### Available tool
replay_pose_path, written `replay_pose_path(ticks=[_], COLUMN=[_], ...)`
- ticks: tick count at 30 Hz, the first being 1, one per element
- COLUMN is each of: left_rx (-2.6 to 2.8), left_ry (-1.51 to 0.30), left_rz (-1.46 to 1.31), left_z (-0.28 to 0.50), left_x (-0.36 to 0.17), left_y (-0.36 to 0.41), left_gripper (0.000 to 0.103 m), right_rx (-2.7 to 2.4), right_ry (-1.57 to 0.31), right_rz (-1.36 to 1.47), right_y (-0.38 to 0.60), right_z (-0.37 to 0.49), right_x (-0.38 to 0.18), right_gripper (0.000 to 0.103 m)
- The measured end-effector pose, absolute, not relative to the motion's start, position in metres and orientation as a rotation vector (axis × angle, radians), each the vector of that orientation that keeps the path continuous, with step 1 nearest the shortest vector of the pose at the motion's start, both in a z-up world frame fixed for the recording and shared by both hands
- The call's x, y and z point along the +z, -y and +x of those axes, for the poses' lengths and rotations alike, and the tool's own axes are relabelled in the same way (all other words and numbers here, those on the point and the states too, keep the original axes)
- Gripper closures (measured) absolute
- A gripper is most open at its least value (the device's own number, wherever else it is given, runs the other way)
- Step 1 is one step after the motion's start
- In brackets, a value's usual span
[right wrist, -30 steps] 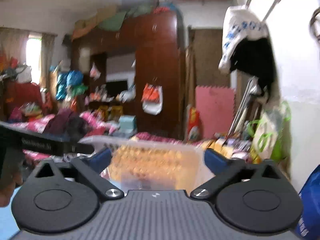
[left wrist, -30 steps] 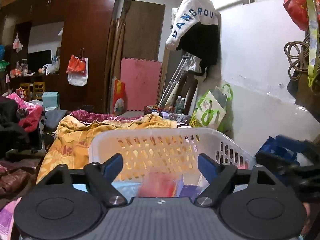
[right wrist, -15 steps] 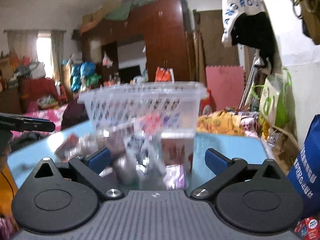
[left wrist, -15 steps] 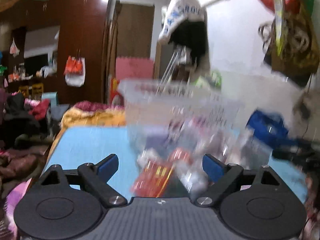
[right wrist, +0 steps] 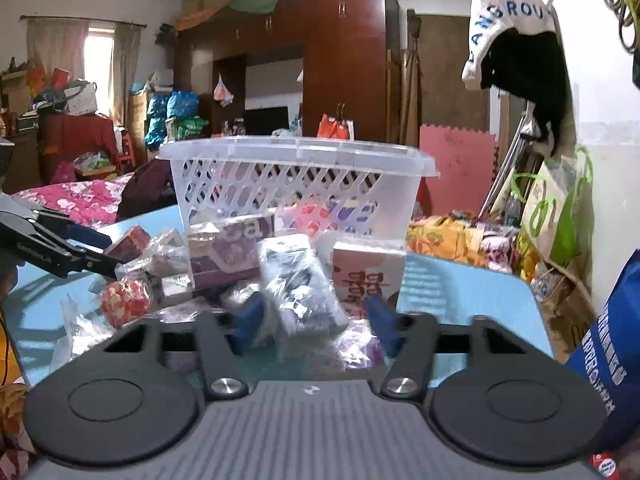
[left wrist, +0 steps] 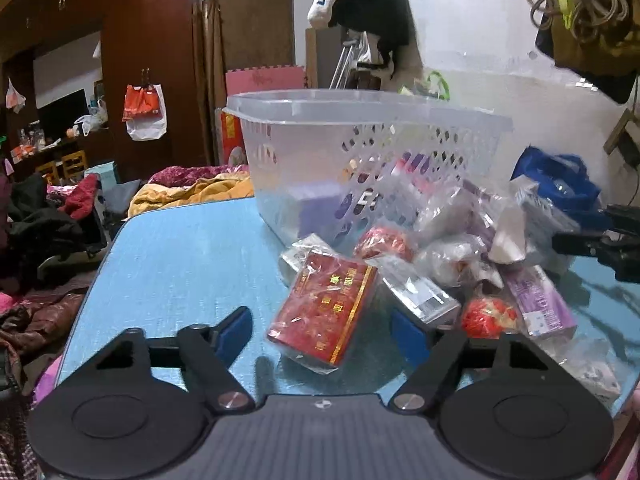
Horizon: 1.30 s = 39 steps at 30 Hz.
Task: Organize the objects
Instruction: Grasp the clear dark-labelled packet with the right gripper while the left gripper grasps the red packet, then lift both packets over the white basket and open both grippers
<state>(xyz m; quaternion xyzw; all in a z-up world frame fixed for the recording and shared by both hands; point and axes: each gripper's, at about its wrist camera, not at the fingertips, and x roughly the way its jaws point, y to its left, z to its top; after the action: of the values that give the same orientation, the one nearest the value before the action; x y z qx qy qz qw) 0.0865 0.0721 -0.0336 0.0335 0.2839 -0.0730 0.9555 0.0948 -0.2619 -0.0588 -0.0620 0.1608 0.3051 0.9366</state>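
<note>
Barely begun, the sorting leaves wrapped packets heaped on the blue table (left wrist: 180, 256) before a clear basket (left wrist: 360, 120) near its far edge, as the left gripper (left wrist: 322, 330) closes around a red box (left wrist: 324, 312) and the right gripper (right wrist: 310, 320) around a clear-wrapped packet (right wrist: 300, 284), neither yet pressing.

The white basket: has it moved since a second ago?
Yes. The white basket, earlier filling the foreground before the wardrobe, now stands farther back on the blue table, its packets spilled in front.
</note>
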Motion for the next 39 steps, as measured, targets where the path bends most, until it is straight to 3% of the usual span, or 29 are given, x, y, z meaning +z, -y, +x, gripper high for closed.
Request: replay_pose_path(ticks=[1, 10, 19, 26, 34, 39], left_rx=[-0.143, -0.128, -0.144, -0.165, -0.174, -0.179], left_ry=[-0.589, -0.497, -0.361, -0.341, -0.313, -0.287], left_rz=[0.076, 0.092, -0.008, 0.003, -0.065, -0.106], left_z=[0.087, 0.070, 0.051, 0.047, 0.047, 0.060], left_x=[-0.035, -0.034, -0.032, -0.032, -0.003, 0.028], left_y=[-0.071, -0.064, -0.075, -0.068, -0.062, -0.059], left_gripper=[0.044, 0.045, 0.045, 0.045, 0.045, 0.045], right_rx=[0.625, 0.653, 0.655, 0.633, 0.756, 0.743], right_ry=[-0.334, -0.345, -0.172, -0.147, -0.242, -0.191], right_rz=[-0.124, -0.053, 0.060, 0.043, 0.147, 0.071], right_y=[0.262, 0.270, 0.293, 0.288, 0.293, 0.278], right_z=[0.096, 0.096, 0.075, 0.073, 0.088, 0.083], right_x=[-0.059, -0.061, -0.063, -0.060, -0.053, -0.009], right_gripper=[0.055, 0.060, 0.060, 0.060, 0.060, 0.060])
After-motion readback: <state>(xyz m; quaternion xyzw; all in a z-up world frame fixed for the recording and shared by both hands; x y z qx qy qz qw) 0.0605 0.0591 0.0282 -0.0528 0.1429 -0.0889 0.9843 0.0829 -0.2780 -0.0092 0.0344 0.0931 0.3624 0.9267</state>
